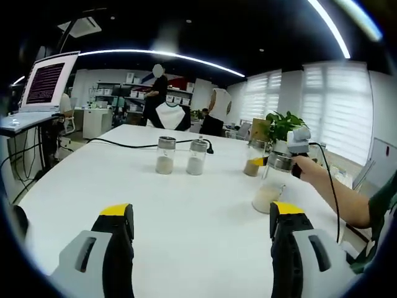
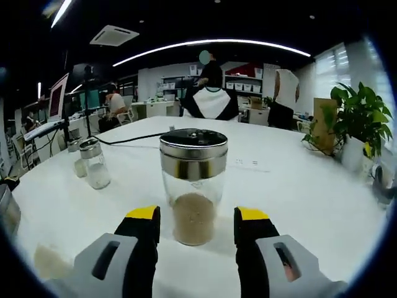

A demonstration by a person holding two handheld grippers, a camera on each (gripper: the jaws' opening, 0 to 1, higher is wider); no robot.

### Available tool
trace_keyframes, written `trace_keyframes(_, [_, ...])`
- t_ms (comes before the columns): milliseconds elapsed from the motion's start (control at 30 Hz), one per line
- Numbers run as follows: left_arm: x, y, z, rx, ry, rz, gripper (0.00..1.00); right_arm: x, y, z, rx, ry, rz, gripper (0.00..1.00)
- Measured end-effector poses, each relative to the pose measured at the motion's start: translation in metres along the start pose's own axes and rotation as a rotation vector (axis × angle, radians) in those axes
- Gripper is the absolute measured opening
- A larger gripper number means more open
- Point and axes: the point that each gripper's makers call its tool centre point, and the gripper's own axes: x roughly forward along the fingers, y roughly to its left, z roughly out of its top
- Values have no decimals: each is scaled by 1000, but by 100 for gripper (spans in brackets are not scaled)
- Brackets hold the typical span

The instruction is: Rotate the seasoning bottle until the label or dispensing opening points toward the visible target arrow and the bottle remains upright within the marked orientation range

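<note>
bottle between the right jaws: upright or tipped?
Upright. In the right gripper view the seasoning bottle stands base-down on the white table, steel lid level on top, powder settled flat at the bottom, between the open right gripper.

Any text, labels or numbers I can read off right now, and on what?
None can be read.
Monitor: rows of text on a dark screen, too small and blurred to read.
Table: a faint printed mark behind the seasoning bottle, too small to read.
Seasoning bottle: no label shows on the side facing the right hand-held gripper.
</note>
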Motion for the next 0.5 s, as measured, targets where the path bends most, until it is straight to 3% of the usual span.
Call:
trace_keyframes(267, [1, -1, 1, 3, 0, -6, 95, 20, 2, 12, -20, -44, -28, 43])
trace_keyframes(500, [-1, 5, 2, -4, -3, 10, 95, 30, -2, 9, -6, -43, -40, 44])
